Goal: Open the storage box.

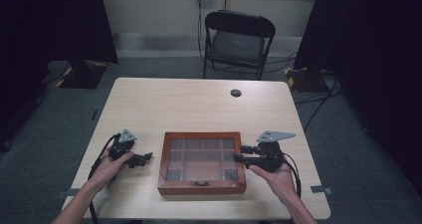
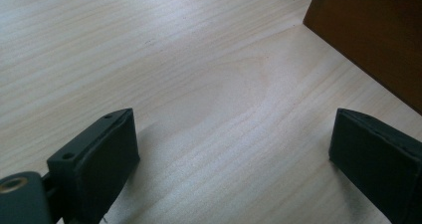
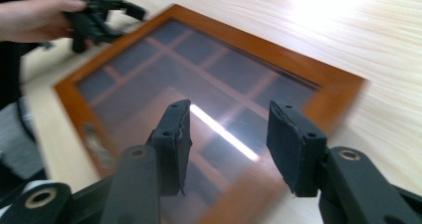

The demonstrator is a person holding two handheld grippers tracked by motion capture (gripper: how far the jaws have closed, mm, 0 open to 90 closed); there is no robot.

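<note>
Both grippers spread, holding nothing. Left gripper low over bare table, box just off its right jaw. Right gripper hovering above box's glass lid. Probably approach stage; next likely needs 1 jaw catching lid's edge.

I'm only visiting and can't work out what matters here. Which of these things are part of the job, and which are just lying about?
Likely part of the job, judging by where the hands are:
- wooden box with a glass lid
- left gripper, fingers open, beside the box
- right gripper, fingers open, over the box's edge

Just lying about:
- black chair behind the table
- round cable hole in the table
</note>
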